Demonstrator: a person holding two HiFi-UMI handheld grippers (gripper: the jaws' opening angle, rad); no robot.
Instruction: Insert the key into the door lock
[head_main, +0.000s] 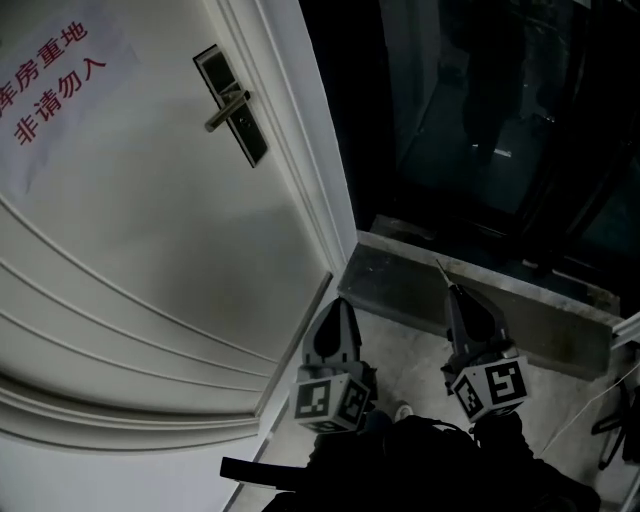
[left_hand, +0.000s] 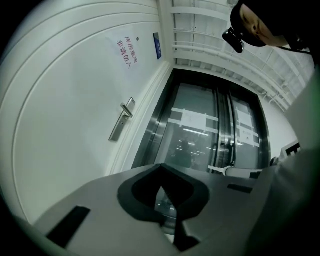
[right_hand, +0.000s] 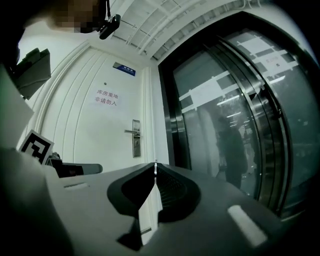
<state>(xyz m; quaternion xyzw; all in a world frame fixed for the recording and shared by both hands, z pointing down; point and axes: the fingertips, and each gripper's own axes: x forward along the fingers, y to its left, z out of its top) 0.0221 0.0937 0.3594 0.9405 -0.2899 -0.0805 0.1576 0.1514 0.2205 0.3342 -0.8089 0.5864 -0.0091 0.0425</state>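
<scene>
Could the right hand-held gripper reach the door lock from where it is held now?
Probably yes. The right hand-held gripper, shut on the key, faces the door lock with only open air between them; the left hand-held gripper is off to the side.

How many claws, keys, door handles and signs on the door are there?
Claws: 2 (left claw, right claw)
Keys: 1 (key, pinched at the tip of the right claw)
Door handles: 1 (door handle)
Signs: 2 (paper sign with red writing, blue sign)
Total: 6
</scene>
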